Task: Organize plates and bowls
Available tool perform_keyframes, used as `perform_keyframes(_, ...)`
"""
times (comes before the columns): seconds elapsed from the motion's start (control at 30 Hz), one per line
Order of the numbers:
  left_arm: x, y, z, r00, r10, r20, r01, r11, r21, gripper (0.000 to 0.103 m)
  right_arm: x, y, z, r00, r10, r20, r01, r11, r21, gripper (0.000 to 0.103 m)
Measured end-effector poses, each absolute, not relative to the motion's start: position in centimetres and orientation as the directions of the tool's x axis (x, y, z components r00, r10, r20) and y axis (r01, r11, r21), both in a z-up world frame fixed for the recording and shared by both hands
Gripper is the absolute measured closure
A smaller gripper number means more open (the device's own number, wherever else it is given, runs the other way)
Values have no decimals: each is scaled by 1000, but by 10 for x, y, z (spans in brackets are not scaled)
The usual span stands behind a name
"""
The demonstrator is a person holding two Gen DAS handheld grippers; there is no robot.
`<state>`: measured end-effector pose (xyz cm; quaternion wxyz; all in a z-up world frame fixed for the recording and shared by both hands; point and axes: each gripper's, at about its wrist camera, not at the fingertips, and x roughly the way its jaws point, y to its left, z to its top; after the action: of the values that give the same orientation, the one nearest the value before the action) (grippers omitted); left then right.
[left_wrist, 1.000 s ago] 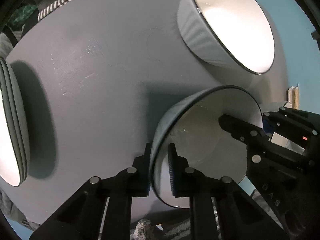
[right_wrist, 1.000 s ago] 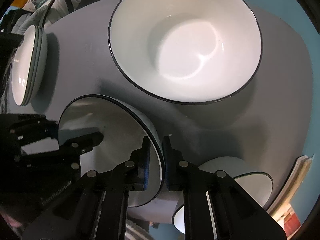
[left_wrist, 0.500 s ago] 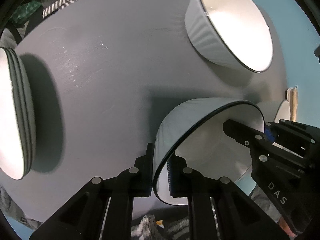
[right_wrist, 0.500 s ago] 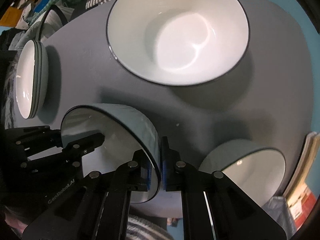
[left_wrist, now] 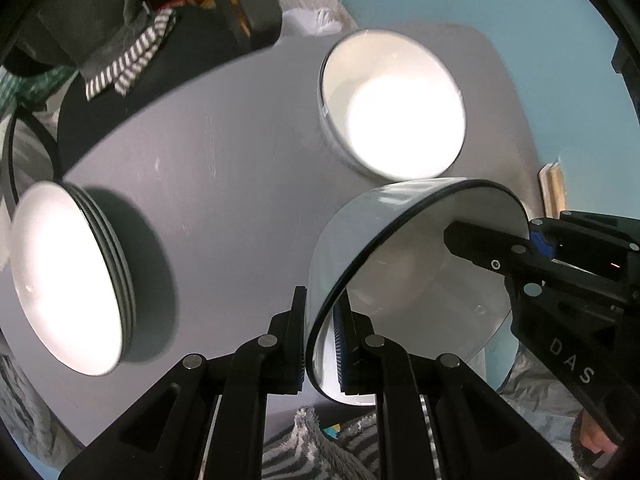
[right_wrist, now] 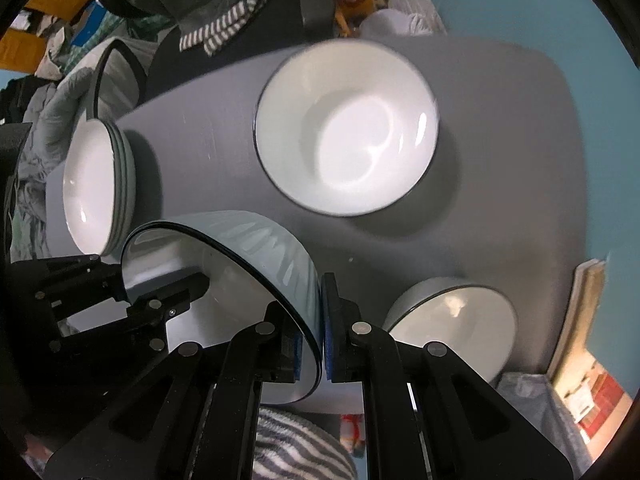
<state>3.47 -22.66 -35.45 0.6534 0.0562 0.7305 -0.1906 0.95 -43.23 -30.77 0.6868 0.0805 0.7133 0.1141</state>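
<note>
The left gripper (left_wrist: 322, 344) is closed on the rim of a pale ribbed bowl (left_wrist: 400, 280), one finger on the outside wall and one inside, blue pads pressed to the ceramic. The right gripper (right_wrist: 320, 340) pinches the opposite side of the same bowl's dark-edged rim in the same way, so the bowl (right_wrist: 224, 280) hangs between the two tools, tilted, its white inside facing partly sideways, above the near edge of a grey table (right_wrist: 500, 140). In the left wrist view, the right gripper (left_wrist: 532, 240) shows at the far side of the bowl; in the right wrist view, the left gripper (right_wrist: 116, 280) shows likewise. On the table, towards its far edge, sits a large white bowl (right_wrist: 346, 132) with a dark rim, upright. By the left edge lies a stack of shallow white plates (right_wrist: 98, 188). Near the right near corner stands a smaller bowl (right_wrist: 452, 324), upright, apart from the others. Beyond the far edge are a dark chair (right_wrist: 224, 52) with a striped cloth (right_wrist: 220, 28) on it and a clutter of fabric. The floor around is teal (left_wrist: 520, 20).
</note>
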Motion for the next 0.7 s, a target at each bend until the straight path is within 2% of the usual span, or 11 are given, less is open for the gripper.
perform_keyframes(0.33,79,-243,-335,-71,-171,-983,386,904,-185,92,24,-434,-291,10,258,-966,-35,966,257,95)
perform_keyframes(0.7,112,-263,-347,-72,-127,-989,387,910,-145,92,66,-442,-306,-9,244,-970,-25,969,244,94)
